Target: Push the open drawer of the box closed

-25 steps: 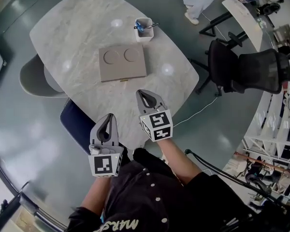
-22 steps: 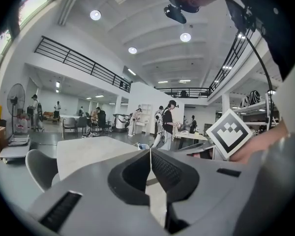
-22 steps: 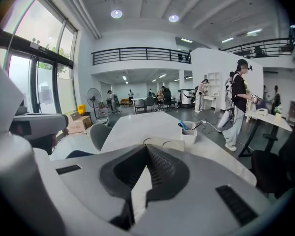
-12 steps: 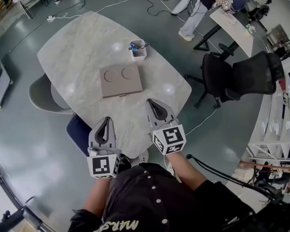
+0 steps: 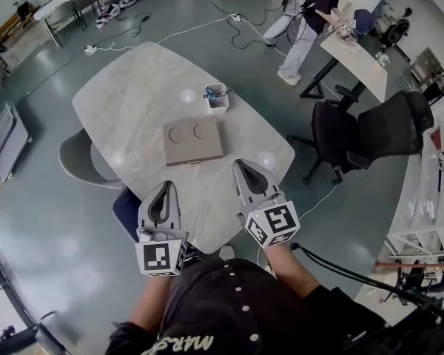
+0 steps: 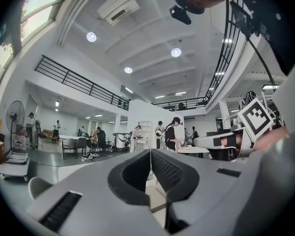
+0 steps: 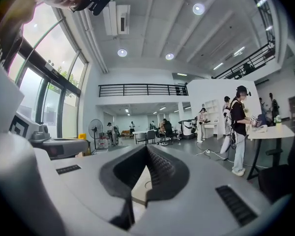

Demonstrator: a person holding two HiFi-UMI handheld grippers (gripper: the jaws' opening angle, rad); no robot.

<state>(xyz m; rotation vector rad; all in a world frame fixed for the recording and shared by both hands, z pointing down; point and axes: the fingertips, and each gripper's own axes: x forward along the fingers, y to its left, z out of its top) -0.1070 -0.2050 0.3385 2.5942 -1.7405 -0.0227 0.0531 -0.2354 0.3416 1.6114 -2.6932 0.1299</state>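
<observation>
Both grippers were held out in front of the chest, side by side and apart, pointing level and away from the body. The left gripper [image 5: 165,186] had its jaws together along their whole length, with nothing between them. The right gripper [image 5: 242,164] reached a little farther forward and angled slightly outward; its jaws were likewise pressed together and empty. Each gripper's marker cube faced up toward the head: the left cube [image 5: 161,257] squarely, the right cube [image 5: 272,225] tilted. The left forearm [image 5: 148,303] and the right forearm [image 5: 287,257] ran back from the cubes to dark sleeves.
</observation>
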